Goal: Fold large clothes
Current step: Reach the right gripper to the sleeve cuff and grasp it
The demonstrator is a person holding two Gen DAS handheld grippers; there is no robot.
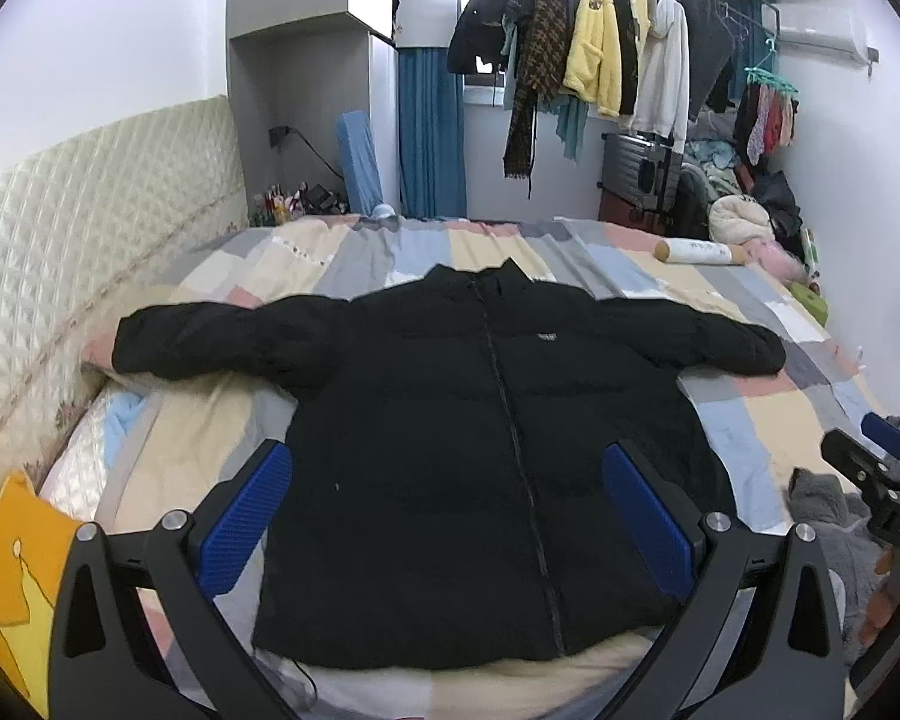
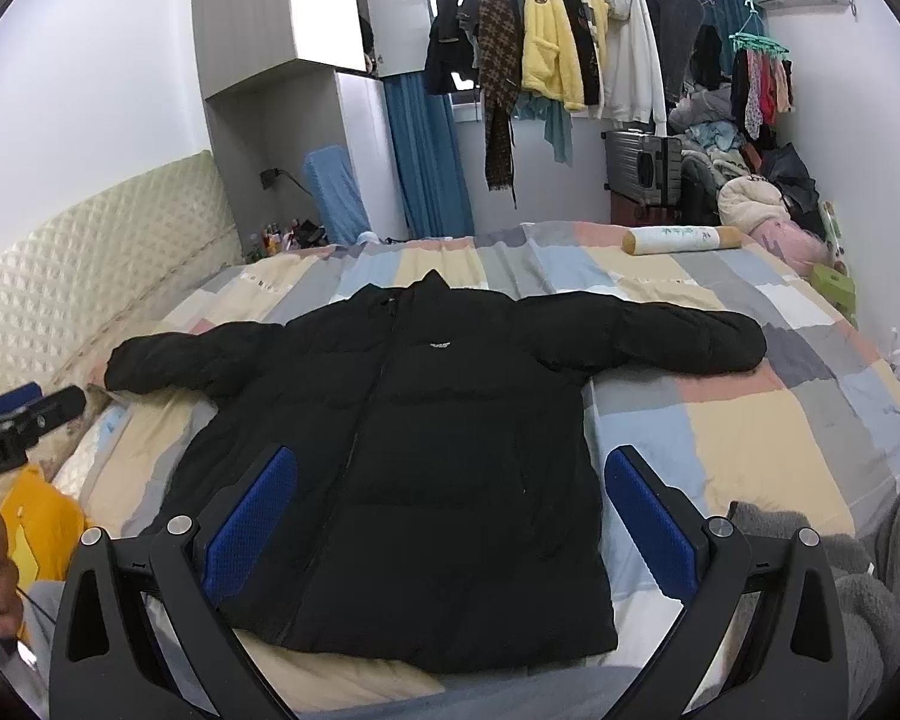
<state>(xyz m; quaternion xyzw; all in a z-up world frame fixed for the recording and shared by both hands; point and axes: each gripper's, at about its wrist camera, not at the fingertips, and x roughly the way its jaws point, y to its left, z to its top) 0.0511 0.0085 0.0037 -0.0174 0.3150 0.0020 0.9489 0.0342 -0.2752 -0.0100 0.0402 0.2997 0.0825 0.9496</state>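
Note:
A black puffer jacket point(image 1: 462, 420) lies flat on the bed, front up, zipped, both sleeves spread sideways and collar pointing away; it also shows in the right wrist view point(image 2: 426, 450). My left gripper point(image 1: 447, 474) is open and empty, hovering above the jacket's lower hem. My right gripper point(image 2: 450, 474) is open and empty too, hovering above the lower right part of the jacket. The right gripper shows at the right edge of the left wrist view point(image 1: 888, 480), and the left gripper shows at the left edge of the right wrist view point(image 2: 24, 420).
The bed has a patchwork quilt point(image 1: 750, 420) and a padded cream headboard point(image 1: 90, 228) on the left. A rolled pillow point(image 2: 678, 240) lies at the far right. A grey fleece item point(image 2: 858, 570) lies near right. A yellow item point(image 1: 12, 570) sits near left. Clothes hang on a rail point(image 1: 600, 48).

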